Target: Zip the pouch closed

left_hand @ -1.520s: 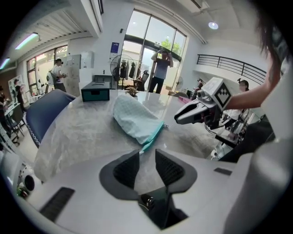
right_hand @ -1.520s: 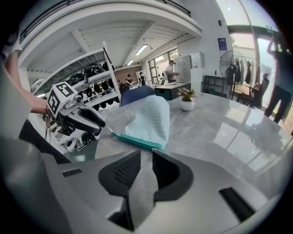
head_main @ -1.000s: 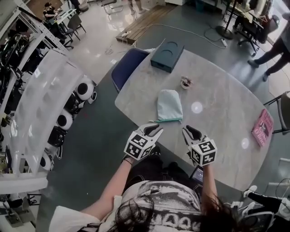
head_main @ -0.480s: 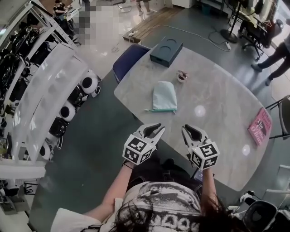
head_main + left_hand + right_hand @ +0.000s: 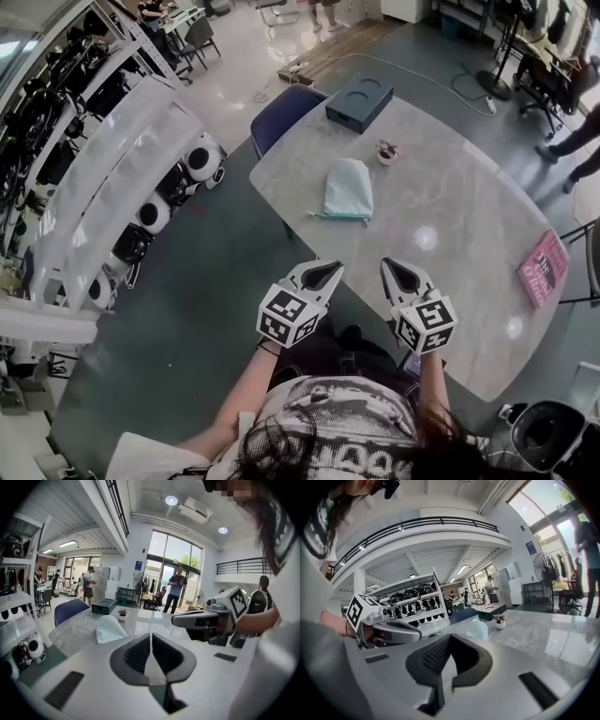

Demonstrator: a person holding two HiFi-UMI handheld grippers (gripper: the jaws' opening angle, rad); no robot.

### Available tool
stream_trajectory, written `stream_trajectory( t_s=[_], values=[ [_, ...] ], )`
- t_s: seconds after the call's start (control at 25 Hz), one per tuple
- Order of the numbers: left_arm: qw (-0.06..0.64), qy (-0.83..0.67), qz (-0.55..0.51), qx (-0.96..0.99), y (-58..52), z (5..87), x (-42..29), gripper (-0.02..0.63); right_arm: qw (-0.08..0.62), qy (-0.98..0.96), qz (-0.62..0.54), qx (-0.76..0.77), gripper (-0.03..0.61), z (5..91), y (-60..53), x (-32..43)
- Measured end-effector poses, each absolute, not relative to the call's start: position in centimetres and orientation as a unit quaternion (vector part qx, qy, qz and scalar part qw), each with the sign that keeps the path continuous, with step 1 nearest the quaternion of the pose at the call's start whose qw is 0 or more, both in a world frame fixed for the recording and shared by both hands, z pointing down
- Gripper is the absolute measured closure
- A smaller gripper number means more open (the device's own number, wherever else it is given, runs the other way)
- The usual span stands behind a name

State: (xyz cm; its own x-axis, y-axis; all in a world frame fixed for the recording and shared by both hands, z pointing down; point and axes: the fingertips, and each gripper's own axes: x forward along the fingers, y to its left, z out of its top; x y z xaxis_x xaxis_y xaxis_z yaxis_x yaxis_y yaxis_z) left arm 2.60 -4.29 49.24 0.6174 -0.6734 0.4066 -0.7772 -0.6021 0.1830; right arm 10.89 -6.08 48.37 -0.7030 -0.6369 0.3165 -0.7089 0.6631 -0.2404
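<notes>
The pale mint pouch (image 5: pixel 348 187) lies flat on the marble table (image 5: pixel 469 216), its teal zipper edge toward me. It also shows small in the left gripper view (image 5: pixel 108 629) and the right gripper view (image 5: pixel 476 629). Both grippers hover off the table's near edge, well short of the pouch. My left gripper (image 5: pixel 323 269) (image 5: pixel 151 637) is closing, its jaws meeting on nothing. My right gripper (image 5: pixel 398 267) (image 5: pixel 445 639) is shut and empty too. Each gripper appears in the other's view, the right gripper (image 5: pixel 187 619) and the left gripper (image 5: pixel 410 632).
A dark teal box (image 5: pixel 359 101) and a small potted plant (image 5: pixel 386 152) sit beyond the pouch. A pink book (image 5: pixel 542 267) lies at the table's right. A blue chair (image 5: pixel 286 111) stands at the far left corner. Racks of helmets (image 5: pixel 141 187) line the left.
Both grippers have drawn back from the table edge and risen. The left jaws have come together. The pouch has stayed where it lay.
</notes>
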Motion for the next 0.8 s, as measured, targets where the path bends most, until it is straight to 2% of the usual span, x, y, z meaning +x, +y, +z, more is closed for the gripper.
stream_trajectory(
  t_s=[0.8],
  values=[
    [0.169, -0.419, 0.141, 0.881, -2.1, 49.0, 2.9, 0.601, 0.101, -0.922, 0.139, 0.347, 0.592, 47.0, -5.0, 9.7]
  ],
)
